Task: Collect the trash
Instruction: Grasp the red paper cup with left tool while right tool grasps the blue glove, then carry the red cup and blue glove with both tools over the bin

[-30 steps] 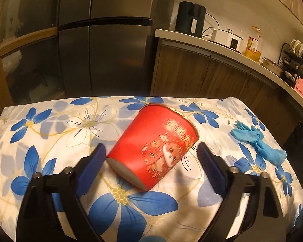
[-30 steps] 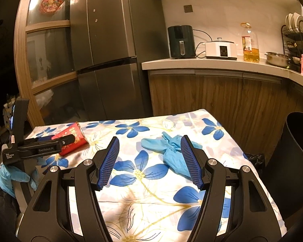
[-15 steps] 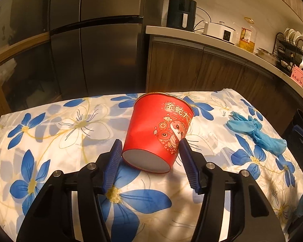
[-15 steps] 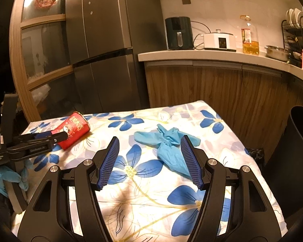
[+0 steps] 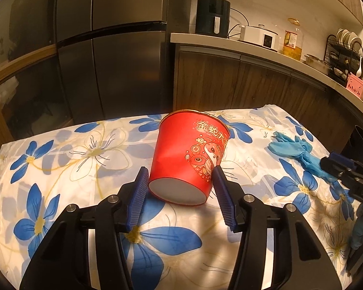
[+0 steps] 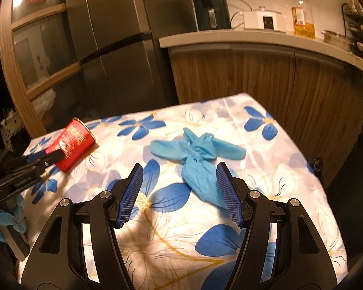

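The table (image 5: pixel 67 149), covered with a flowered cloth, is spread beneath and ahead of both tools. A red paper cup (image 5: pixel 190 157) is laid on its side there, base turned toward the left gripper (image 5: pixel 180 183); its narrow end is bracketed by the blue pads, whose jaws are closing and appear to be touching the cup's base, presumably so it can be lifted as trash. The crumpled blue gloves (image 6: pixel 197 154) are found just ahead of the right gripper (image 6: pixel 180 188), which is held open and empty. Both grippers are pitched downward toward the tabletop.
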The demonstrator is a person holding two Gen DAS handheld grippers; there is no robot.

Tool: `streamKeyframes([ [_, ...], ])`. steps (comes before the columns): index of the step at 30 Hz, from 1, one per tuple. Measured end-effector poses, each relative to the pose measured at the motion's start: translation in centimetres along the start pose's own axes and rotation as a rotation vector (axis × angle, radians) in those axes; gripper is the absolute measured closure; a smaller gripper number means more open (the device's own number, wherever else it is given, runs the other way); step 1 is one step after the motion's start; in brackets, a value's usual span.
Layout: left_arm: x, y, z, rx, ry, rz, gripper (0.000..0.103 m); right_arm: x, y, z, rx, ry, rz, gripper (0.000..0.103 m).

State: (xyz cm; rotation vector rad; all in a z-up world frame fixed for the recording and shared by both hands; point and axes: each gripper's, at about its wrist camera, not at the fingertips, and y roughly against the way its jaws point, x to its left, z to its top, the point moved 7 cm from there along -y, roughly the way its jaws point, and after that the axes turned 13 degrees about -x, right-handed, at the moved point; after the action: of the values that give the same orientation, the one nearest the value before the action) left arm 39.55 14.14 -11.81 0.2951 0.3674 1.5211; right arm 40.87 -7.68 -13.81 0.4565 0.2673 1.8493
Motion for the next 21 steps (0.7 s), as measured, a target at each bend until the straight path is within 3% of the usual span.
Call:
streamKeyframes([
  [5, -0.3, 0.5, 0.2, -0.015, -0.003, -0.002, 0.05, -0.5, -1.1, -0.9, 0.059, -0.016, -0.007, 0.049],
  [16, -1.2, 2.0, 0.4, -0.042, -0.012, 0.0, 0.05, -1.5, -1.9, -1.9, 0.118, -0.05, -0.019, 0.099],
  [21, -1.5, 3.2, 0.3, -0.054, -0.009, 0.008, 0.05, -1.7, -0.9, -1.1, 0.077, -0.075, 0.002, 0.103],
])
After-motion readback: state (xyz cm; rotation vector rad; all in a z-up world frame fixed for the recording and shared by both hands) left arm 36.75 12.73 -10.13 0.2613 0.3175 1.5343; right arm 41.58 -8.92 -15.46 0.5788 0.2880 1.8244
